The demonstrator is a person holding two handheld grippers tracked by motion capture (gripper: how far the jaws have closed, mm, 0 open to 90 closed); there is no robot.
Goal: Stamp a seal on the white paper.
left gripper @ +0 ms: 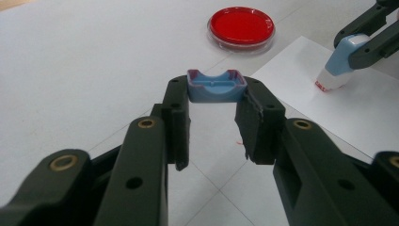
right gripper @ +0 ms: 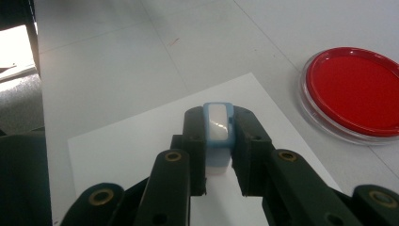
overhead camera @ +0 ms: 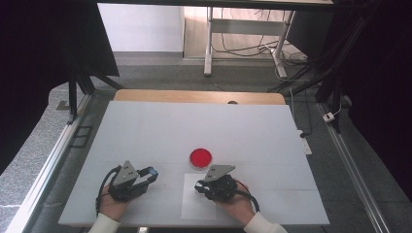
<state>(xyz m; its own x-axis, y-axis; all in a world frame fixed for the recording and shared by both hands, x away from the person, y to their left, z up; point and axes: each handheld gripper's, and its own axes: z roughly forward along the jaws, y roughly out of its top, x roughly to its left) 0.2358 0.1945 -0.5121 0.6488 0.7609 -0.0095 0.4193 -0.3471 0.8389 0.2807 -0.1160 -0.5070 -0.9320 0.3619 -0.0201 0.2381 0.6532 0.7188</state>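
left tool (left gripper: pixel 216 106): clamps blue cap (left gripper: pixel 216 85) | right tool (right gripper: pixel 219 141): clamps stamp (right gripper: pixel 218 129)

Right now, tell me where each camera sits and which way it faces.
High view: fixed above the person's side, looking forward and down on the white table; both hands, the left claw and right claw show.
Left gripper view: rides the left claw, looking along its jaws, shut on a blue cap.
Right gripper view: rides the right claw, looking down its jaws, shut on a blue stamp over white paper.
Shared: the red dish appears in all three views.
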